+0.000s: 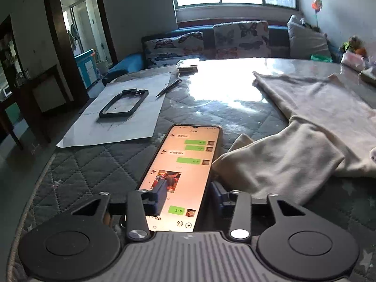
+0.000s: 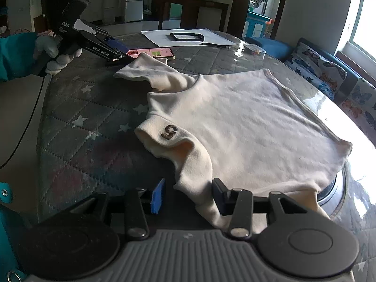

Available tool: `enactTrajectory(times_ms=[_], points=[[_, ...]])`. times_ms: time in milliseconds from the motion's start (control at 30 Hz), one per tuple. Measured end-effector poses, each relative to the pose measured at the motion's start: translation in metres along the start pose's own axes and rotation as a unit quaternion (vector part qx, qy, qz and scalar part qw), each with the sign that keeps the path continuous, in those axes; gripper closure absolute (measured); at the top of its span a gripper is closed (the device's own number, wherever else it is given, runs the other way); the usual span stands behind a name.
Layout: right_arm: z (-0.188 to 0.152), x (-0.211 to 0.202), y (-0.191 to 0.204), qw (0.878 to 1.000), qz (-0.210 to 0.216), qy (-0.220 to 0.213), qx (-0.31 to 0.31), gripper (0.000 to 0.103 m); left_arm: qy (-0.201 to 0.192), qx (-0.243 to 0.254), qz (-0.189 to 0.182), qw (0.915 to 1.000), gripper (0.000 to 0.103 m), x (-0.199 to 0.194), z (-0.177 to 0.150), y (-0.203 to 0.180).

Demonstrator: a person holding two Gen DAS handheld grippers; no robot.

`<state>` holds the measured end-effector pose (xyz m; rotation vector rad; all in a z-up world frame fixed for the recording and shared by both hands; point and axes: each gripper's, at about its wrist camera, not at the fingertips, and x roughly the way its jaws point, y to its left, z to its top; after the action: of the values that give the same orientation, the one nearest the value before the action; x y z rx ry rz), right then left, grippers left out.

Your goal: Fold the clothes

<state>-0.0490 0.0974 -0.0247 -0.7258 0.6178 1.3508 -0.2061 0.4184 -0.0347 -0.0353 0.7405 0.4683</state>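
So the cream t-shirt lies flat on the quilted table, collar toward the person, long axis running away toward the sofa. The right gripper sits at the near sleeve, jaws part-spread with the cuff between them, not pinched. The left gripper is just beside the other sleeve, but its jaws straddle a lit phone, so I reckon right's better placed.
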Motion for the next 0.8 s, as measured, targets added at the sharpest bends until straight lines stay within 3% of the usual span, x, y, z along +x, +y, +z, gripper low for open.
enactTrajectory(times_ms=[133,200,267,400,467,567,800], points=[[-0.001,0.000,0.000,1.000,0.000,-0.002,0.003,0.058,-0.008,-0.015,-0.006,0.9998,0.057,-0.003,0.001,0.004],[-0.001,-0.001,0.000,1.000,0.001,-0.002,0.003,0.055,-0.018,-0.015,-0.007,0.9997,0.051,-0.006,0.003,0.002],[-0.001,-0.001,0.001,1.000,0.003,-0.002,0.002,0.050,-0.031,-0.016,-0.007,0.9994,0.036,-0.010,0.008,0.000],[-0.001,-0.001,0.001,1.000,0.004,-0.002,0.004,0.048,-0.055,-0.015,-0.020,0.9982,0.020,-0.024,0.023,-0.018],[0.000,-0.002,0.002,1.000,0.005,-0.004,0.007,0.048,-0.073,-0.006,-0.040,0.9965,0.002,-0.031,0.031,-0.037],[0.000,-0.002,0.003,1.000,0.006,-0.006,0.011,0.046,-0.085,0.014,-0.056,0.9947,0.000,-0.026,0.047,-0.073],[0.000,-0.003,0.004,1.000,0.000,-0.010,0.027,0.046,0.002,0.000,-0.043,0.9991,0.000,0.062,0.088,-0.122]])
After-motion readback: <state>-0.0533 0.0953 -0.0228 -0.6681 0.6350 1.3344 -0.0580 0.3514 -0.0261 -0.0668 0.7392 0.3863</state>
